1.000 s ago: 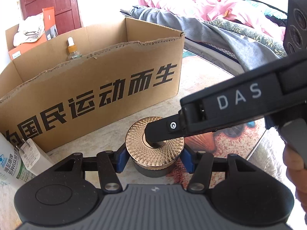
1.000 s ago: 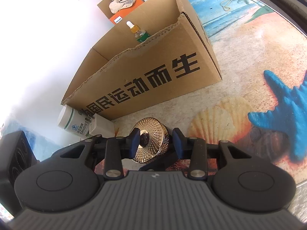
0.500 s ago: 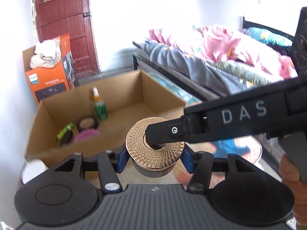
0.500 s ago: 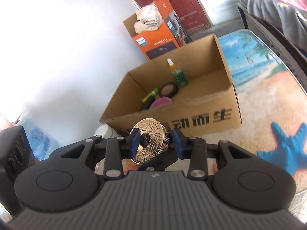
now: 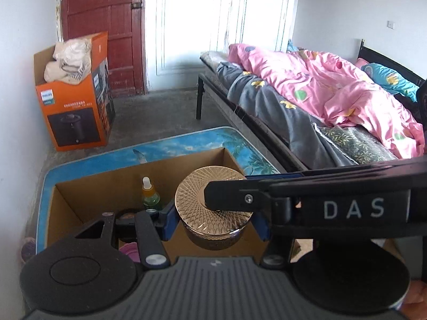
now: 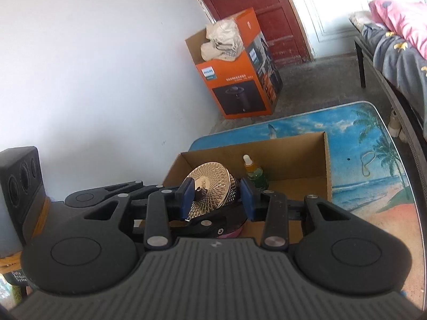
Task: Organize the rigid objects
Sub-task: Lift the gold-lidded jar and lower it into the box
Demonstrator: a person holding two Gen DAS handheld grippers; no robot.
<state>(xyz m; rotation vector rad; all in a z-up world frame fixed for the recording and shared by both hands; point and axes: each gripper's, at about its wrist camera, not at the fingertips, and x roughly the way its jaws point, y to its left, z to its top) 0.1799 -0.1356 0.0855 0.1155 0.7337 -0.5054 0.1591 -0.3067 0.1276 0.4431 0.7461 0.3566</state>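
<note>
- The round jar (image 5: 213, 213) with the gold patterned lid is held in the air over the open cardboard box (image 5: 88, 186); it is gripped from both sides by the blue pads of the left tool (image 5: 213, 220), which is about half open around it
- The jar (image 6: 213, 189) is also held by the right tool (image 6: 216, 197); the lid is pinched top and bottom by its partly closed pads
- A dropper bottle (image 5: 149, 194) is seen standing inside the box; the box is set on the beach-picture counter (image 6: 373, 160)
</note>
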